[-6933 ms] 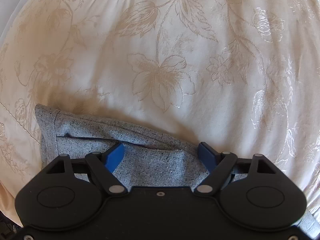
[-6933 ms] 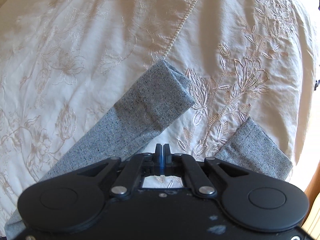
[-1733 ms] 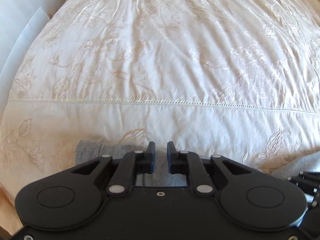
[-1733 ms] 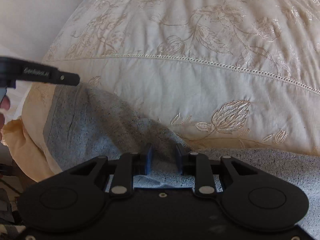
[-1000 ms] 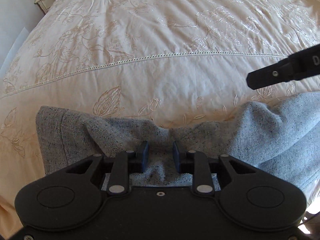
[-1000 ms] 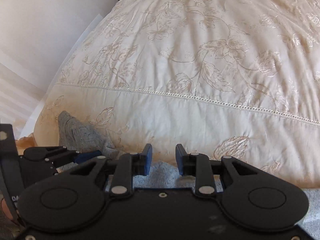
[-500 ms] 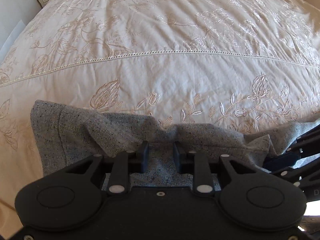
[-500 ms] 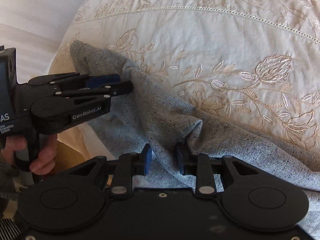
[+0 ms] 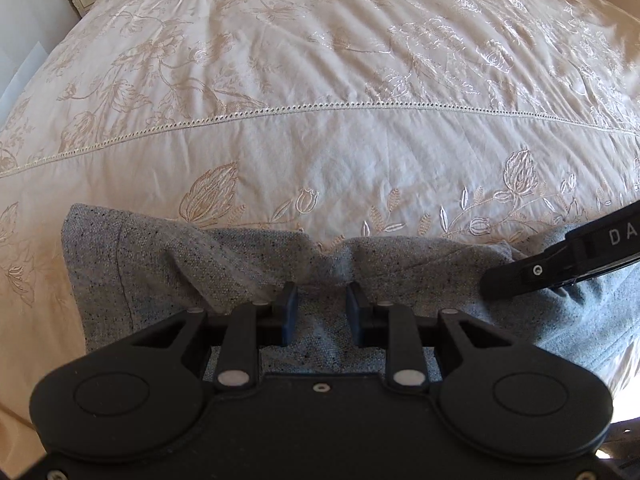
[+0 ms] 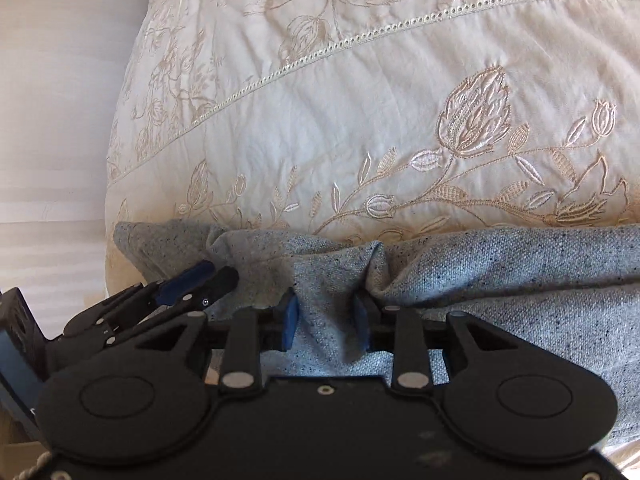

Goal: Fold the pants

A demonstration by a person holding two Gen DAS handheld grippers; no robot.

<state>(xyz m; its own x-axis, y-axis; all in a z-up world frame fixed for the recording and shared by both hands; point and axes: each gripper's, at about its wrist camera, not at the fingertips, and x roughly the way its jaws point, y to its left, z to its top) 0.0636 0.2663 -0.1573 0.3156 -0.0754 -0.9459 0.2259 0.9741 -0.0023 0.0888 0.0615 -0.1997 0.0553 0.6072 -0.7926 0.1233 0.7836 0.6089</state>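
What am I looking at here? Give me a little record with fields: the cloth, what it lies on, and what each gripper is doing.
cloth: grey pants, bunched along the near edge
surface: cream embroidered bedspread
left gripper: shut on a fold of the pants
right gripper: pants fabric between its pads; jaws have just been opening
grippers: side by side on the same edge

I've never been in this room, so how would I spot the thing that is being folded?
Look at the big bed under a cream bedspread embroidered with flowers and crossed by a line of eyelet stitching. At its near edge lies a bunched strip of cloth: the grey pants, with a fold between the jaws of each black gripper. They are the only grey, flecked, coarse-woven fabric on that pale, shiny cover.
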